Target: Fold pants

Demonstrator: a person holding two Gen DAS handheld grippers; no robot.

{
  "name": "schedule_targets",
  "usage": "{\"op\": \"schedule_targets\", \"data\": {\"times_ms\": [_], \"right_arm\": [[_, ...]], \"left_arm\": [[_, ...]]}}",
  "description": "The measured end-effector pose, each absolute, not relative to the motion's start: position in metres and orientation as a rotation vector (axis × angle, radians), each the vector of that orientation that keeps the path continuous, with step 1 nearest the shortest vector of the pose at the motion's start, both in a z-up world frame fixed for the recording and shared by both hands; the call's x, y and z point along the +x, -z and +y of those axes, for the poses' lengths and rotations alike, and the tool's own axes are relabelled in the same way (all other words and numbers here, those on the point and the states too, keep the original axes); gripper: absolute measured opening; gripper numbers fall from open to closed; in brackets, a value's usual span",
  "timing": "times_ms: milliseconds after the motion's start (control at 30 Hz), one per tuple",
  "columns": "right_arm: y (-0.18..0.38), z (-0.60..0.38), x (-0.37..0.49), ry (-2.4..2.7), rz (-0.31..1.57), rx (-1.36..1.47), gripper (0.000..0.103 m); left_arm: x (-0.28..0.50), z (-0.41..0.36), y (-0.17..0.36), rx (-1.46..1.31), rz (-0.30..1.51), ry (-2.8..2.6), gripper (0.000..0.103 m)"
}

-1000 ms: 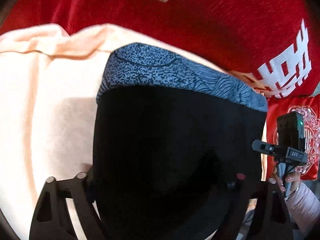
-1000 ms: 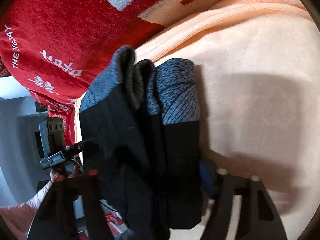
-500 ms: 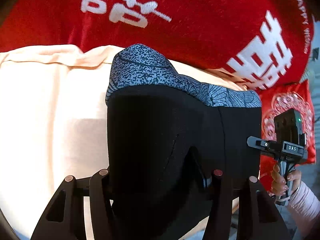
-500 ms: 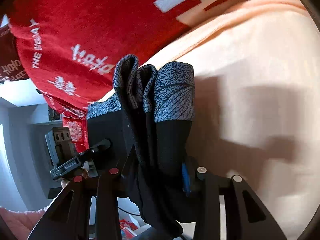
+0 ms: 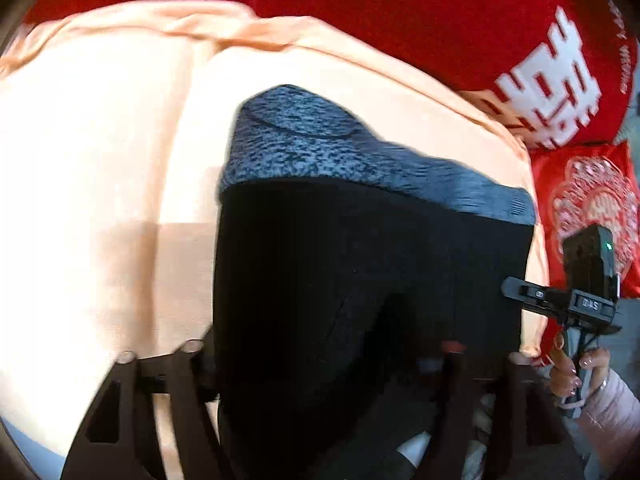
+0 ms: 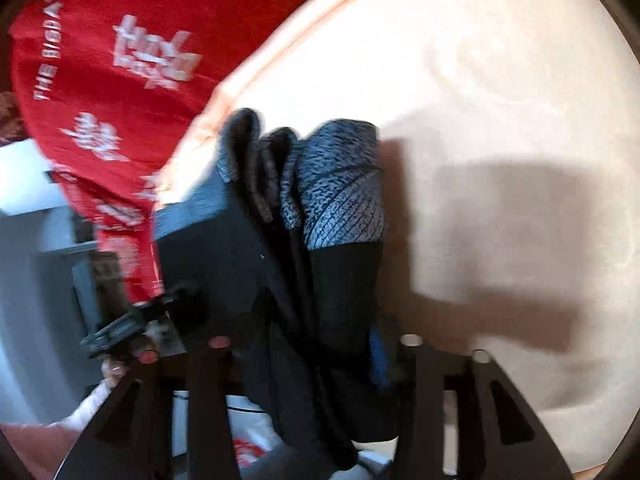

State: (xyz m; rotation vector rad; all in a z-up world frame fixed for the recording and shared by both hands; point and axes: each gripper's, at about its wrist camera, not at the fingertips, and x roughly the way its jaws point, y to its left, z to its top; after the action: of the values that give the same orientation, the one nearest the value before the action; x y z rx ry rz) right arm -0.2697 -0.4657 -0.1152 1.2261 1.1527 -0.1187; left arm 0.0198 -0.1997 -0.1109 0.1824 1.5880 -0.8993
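Peach bedding (image 5: 100,200) fills the area ahead of both pairs of jaws, and behind it lies a red blanket (image 5: 460,20) with white letters. Black pants (image 5: 360,280) with a grey-blue speckled waistband (image 5: 304,148) hang between the two tools, above the bedding. In the left wrist view, the left gripper (image 5: 320,350) has the black cloth between its wide-standing jaws; these have just been opening, and I cannot tell if the pads press the cloth. In the right wrist view, the bunched layers of the pants (image 6: 280,260) pass between the jaws of the right gripper (image 6: 314,340), which stand about half apart and have also just been opening; the grip itself is not clear. Outside the left jaws, on their right side, a hand (image 5: 568,364) holds the handle of the other tool.
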Motion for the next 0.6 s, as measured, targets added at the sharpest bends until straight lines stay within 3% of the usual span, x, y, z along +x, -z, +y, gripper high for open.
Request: {"op": "schedule_targets", "data": {"times_ms": [167,233,300,433,600], "right_arm": [[0.085,-0.466,-0.277,0.276,1.196,1.11,0.058],[0.065,-0.467,-0.277,0.347,1.186,1.037,0.053],[0.046,-0.474,-0.279,0.36,1.13,1.017,0.02],[0.03,-0.471,-0.251,0.308,1.068,1.008,0.018],[0.057,-0.454,-0.226,0.279,1.159,0.94,0.017]], "left_arm": [[0.031,-0.187,0.095,0.224,1.529,0.838,0.082],[0.039,-0.185,0.077,0.226,1.48,0.812,0.082],[0.043,-0.184,0.057,0.202,1.438,0.835,0.082],[0.035,-0.216,0.036,0.214,1.362,0.959,0.082],[0.022,-0.248,0.069,0.279,1.356,0.943,0.082]]}}
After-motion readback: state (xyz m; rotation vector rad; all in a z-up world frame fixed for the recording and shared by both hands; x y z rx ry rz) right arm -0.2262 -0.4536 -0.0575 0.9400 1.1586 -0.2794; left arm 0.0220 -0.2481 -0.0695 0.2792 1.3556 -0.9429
